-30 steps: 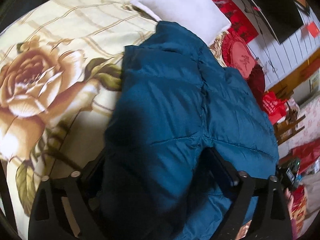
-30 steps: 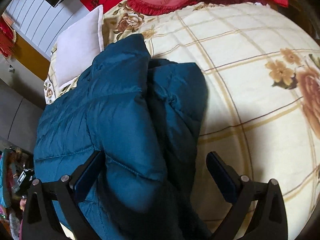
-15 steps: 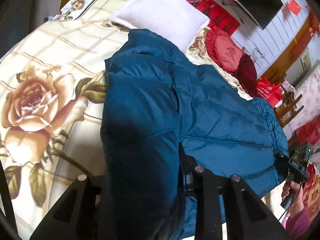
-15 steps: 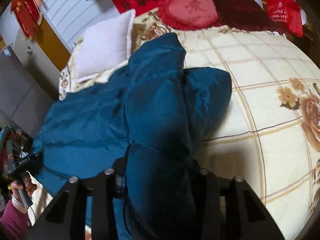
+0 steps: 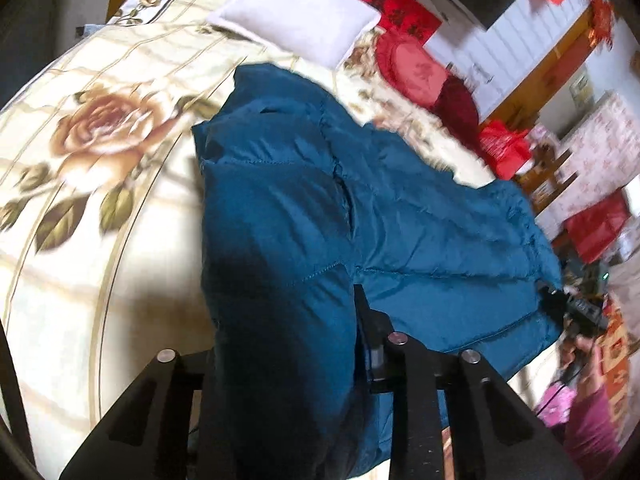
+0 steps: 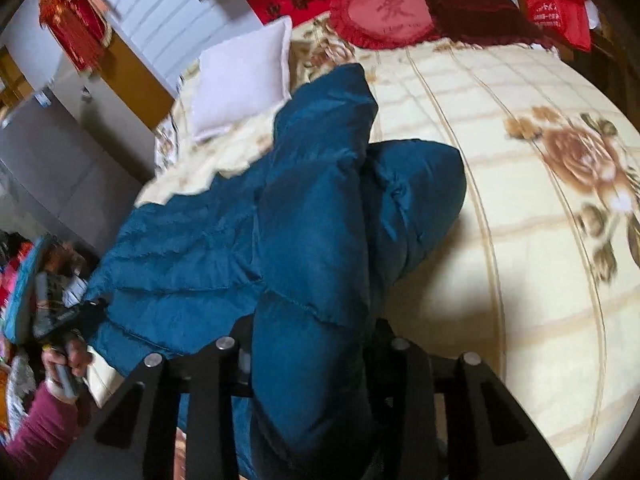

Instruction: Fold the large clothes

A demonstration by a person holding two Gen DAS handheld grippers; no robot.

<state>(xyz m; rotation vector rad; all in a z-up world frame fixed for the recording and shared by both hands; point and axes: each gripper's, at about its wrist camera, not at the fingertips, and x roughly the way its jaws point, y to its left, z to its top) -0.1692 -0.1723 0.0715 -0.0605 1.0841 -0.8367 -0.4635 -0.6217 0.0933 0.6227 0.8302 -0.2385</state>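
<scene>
A teal quilted down jacket (image 5: 304, 216) lies across a cream floral bedspread (image 5: 100, 168), and it also shows in the right wrist view (image 6: 312, 216). My left gripper (image 5: 284, 320) is shut on a thick fold of the jacket at its near edge and holds it raised. My right gripper (image 6: 312, 344) is shut on another thick fold at the jacket's other near end. The padded fabric bulges between both pairs of jaws and hides the fingertips. The far part of the jacket rests on the bed.
A white pillow (image 5: 296, 12) and red cushions (image 5: 416, 72) lie at the head of the bed. The rose-print bedspread (image 6: 560, 184) stretches right of the jacket. Red bags and furniture (image 5: 588, 224) stand beside the bed. A person's hand (image 6: 64, 356) holds the other gripper.
Both grippers closed from wide open onto folds of the jacket. They have since lifted and drawn back, pulling the near edge up; the views show more of the bed head.
</scene>
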